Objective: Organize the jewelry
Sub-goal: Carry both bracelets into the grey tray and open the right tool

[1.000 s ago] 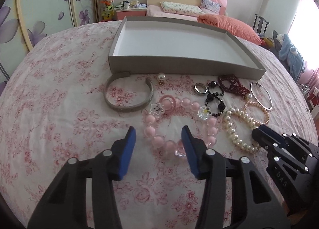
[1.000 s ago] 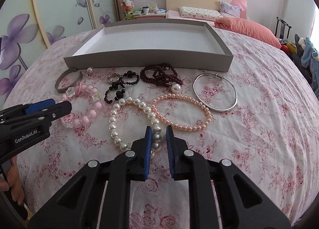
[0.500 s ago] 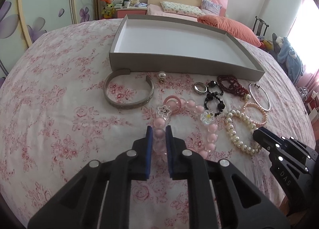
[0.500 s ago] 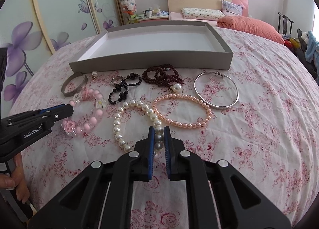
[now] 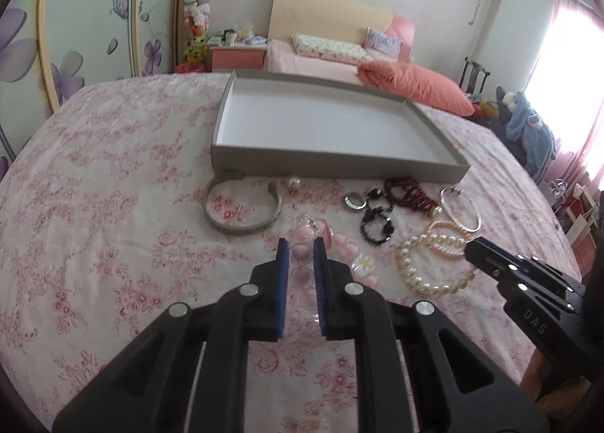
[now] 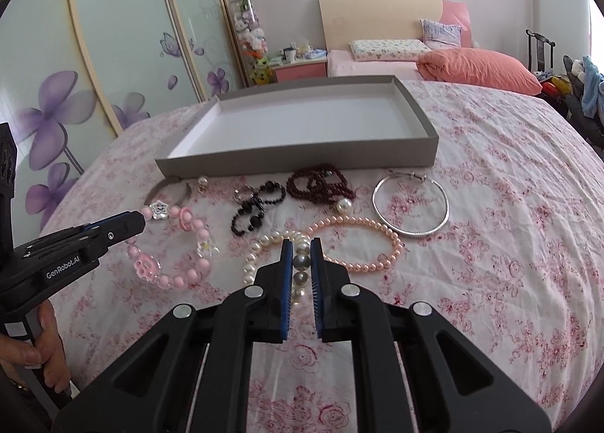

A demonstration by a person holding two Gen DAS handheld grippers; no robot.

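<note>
My left gripper (image 5: 301,250) is shut on the pink bead bracelet (image 5: 302,251), which hangs from it just above the bedspread; in the right wrist view the bracelet (image 6: 171,244) dangles from the left gripper's tip (image 6: 132,223). My right gripper (image 6: 301,251) is shut on the white pearl bracelet (image 6: 260,248), also seen in the left wrist view (image 5: 426,267). The grey tray (image 5: 339,165) with a white bottom lies behind the jewelry, with nothing in it.
On the floral bedspread lie a grey cuff bangle (image 5: 241,206), a pearl earring (image 5: 293,182), a ring (image 6: 243,192), a black bead bracelet (image 6: 256,210), a dark red bead bracelet (image 6: 321,184), a pink pearl bracelet (image 6: 362,244) and a silver hoop bangle (image 6: 411,202).
My left gripper closed on the pink bead bracelet and raised it. My right gripper, closed on the white pearl bracelet, has lifted and dragged it slightly.
</note>
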